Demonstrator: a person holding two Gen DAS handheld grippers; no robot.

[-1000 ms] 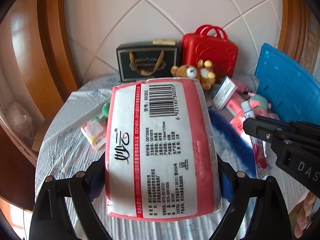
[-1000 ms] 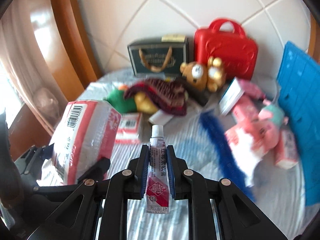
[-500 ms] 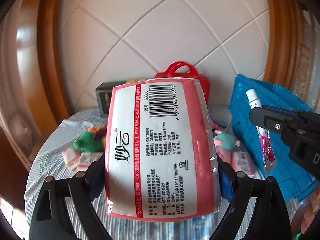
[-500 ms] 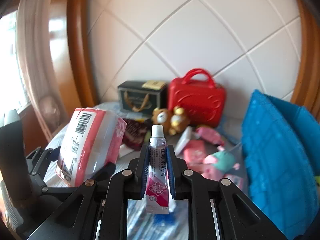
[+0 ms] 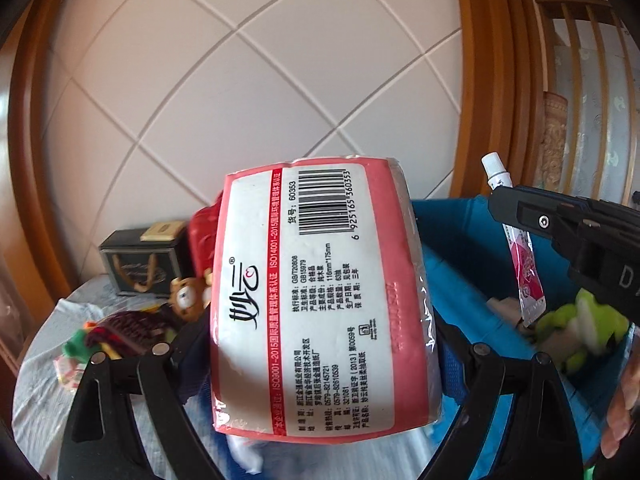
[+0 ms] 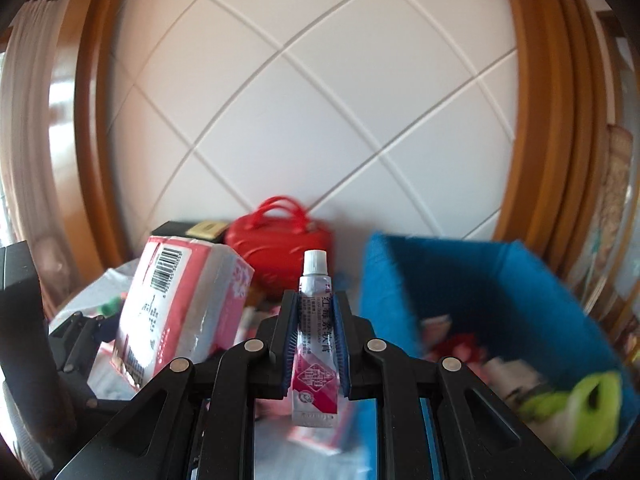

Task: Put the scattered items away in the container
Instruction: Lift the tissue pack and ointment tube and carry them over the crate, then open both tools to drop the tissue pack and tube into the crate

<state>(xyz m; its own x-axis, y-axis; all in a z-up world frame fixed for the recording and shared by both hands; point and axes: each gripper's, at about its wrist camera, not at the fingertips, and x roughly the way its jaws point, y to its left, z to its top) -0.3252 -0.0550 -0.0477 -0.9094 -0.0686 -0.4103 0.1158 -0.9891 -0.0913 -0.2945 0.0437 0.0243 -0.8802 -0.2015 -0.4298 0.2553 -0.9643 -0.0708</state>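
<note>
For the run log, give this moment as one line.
left gripper: shut on tissue pack | right gripper: shut on ointment tube | blue bin: open, partly filled

Both grippers have risen and swung right from the cluttered desk toward the open blue fabric storage bin [image 6: 472,280], whose interior now faces the right wrist camera, where a second ago only its outer wall showed. The left gripper [image 5: 320,344], carrying the pink-and-white plastic-wrapped tissue pack [image 5: 320,300], now has the bin's blue wall directly behind the pack. The right gripper [image 6: 316,336], carrying the small white-capped ointment tube [image 6: 316,332], has lifted beside the bin's near left wall. A lime-green plush toy [image 6: 576,404] inside the bin has come into view. The red plastic toy suitcase [image 6: 280,240] has dropped lower in both views.
</note>
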